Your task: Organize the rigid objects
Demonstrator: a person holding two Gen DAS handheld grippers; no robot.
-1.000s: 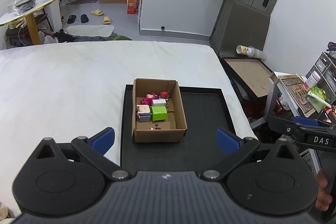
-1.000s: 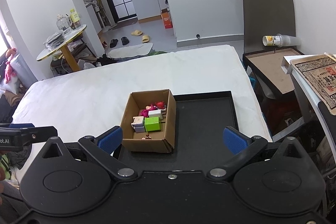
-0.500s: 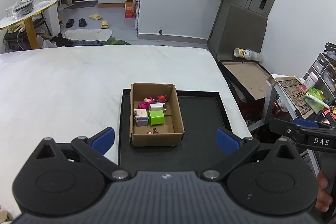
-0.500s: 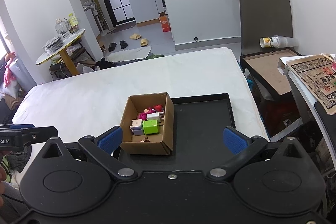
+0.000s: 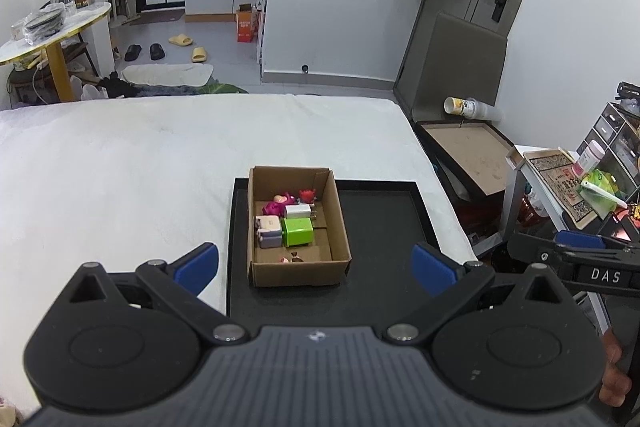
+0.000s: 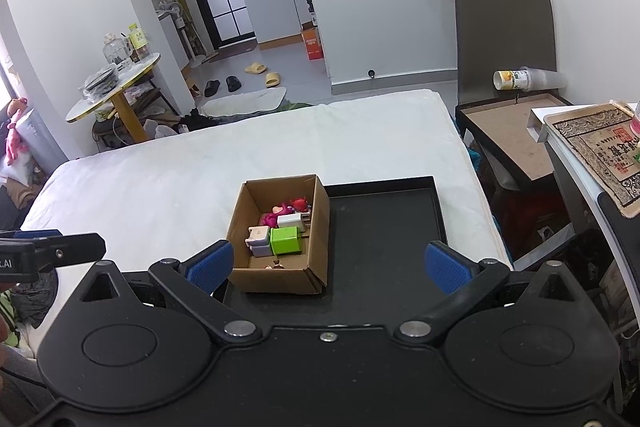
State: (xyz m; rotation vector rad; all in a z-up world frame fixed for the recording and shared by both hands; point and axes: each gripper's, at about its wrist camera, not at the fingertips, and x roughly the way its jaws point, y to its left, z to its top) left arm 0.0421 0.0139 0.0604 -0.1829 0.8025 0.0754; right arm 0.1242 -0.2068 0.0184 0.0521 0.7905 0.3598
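Observation:
A small cardboard box [image 5: 296,269] stands at the left end of a black tray [image 5: 384,227] on a white bed. Inside it lie a green charger cube [image 5: 298,231], a white plug [image 5: 299,211], a lilac charger [image 5: 269,227], pink and red toy figures [image 5: 280,201] and a small piece near the front wall. The same box [image 6: 276,277] and tray [image 6: 384,227] show in the right wrist view. My left gripper [image 5: 316,263] is open and empty, held back above the tray's near edge. My right gripper [image 6: 328,263] is open and empty too.
The white bed [image 5: 120,163] stretches left and beyond the tray. A framed board [image 5: 464,151] and a lying cup [image 5: 460,105] are to the right of the bed. A cluttered shelf [image 5: 592,179] stands at far right. A round table [image 6: 112,91] is at far left.
Both grippers have drawn back and up from the box, which now looks smaller and farther. Jaws stay open. Nothing in the box has moved.

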